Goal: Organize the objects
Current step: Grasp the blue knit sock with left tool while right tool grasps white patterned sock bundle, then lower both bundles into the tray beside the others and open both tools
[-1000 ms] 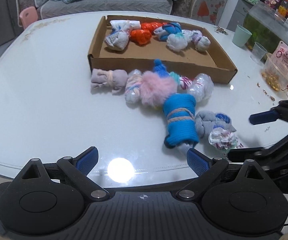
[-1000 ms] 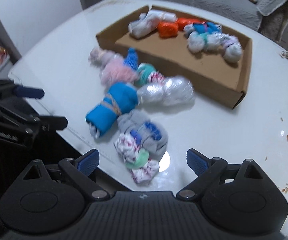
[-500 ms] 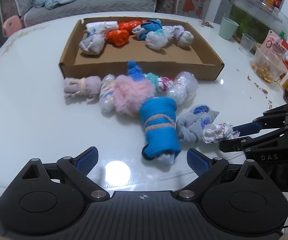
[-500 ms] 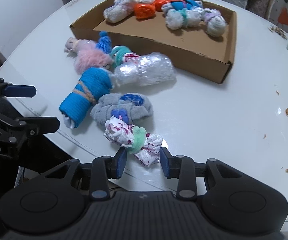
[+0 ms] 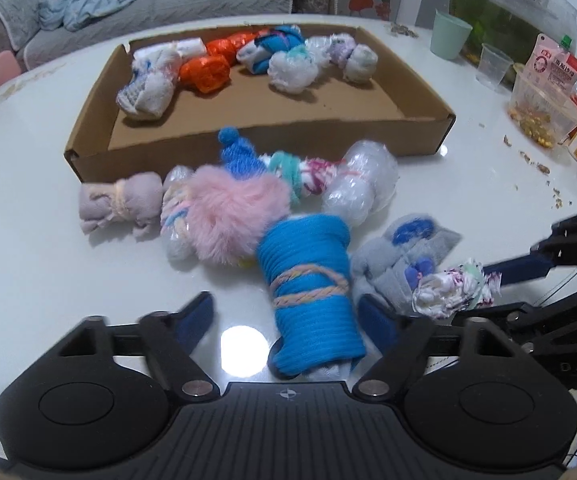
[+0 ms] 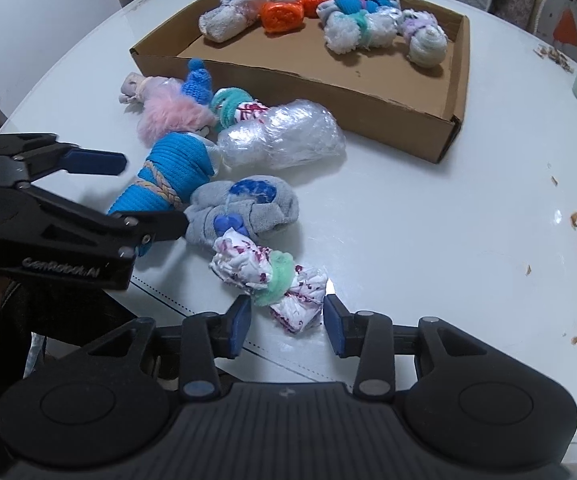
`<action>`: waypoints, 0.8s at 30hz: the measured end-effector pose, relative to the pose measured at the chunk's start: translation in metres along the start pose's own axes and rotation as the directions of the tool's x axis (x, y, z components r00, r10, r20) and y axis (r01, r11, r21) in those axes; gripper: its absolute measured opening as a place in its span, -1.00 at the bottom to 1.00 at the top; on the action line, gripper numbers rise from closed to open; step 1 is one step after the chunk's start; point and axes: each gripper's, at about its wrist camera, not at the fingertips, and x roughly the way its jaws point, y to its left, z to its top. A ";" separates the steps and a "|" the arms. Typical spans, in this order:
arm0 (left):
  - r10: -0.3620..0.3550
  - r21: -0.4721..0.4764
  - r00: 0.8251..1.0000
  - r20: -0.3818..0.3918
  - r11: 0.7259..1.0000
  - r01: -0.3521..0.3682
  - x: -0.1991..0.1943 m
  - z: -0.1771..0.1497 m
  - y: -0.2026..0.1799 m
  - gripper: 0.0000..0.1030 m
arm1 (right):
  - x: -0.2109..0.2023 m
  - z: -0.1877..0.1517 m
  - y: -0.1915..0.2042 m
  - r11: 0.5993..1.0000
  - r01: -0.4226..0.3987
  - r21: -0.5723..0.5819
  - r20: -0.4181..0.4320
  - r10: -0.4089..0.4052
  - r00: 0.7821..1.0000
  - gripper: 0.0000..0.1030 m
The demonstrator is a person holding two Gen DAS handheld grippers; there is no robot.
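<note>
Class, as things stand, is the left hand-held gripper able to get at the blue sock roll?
Probably yes: the blue sock roll already lies between the left hand-held gripper fingers, nothing over it.

The near end of the blue knitted roll [image 5: 310,300] disappears behind the left gripper [image 5: 286,322] body, so its white tip barely shows. Left of that roll, the gripper's left finger pad [image 5: 196,320] is smeared by motion. Right of the roll, the right gripper [image 5: 500,288] runs off the frame's edge. Behind the cardboard box [image 5: 256,148], the printing on the pink snack packet [image 5: 556,70] is too small to read
</note>
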 end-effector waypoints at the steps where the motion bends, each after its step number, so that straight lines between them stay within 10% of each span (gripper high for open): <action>1: -0.011 -0.002 1.000 -0.006 1.000 0.011 0.001 -0.001 0.001 0.28 | 0.000 0.001 0.002 1.000 0.000 -0.010 0.008 0.000 1.000 -0.15; 8: -0.017 0.057 0.999 0.030 0.998 0.016 -0.002 -0.007 -0.002 -0.17 | 0.006 0.002 0.004 1.000 -0.009 -0.026 -0.015 0.009 1.000 -0.31; 24: 0.026 -0.004 0.997 0.076 1.000 -0.025 -0.054 -0.029 0.031 -0.20 | -0.036 0.011 -0.010 0.999 -0.044 0.031 0.062 0.042 0.997 -0.33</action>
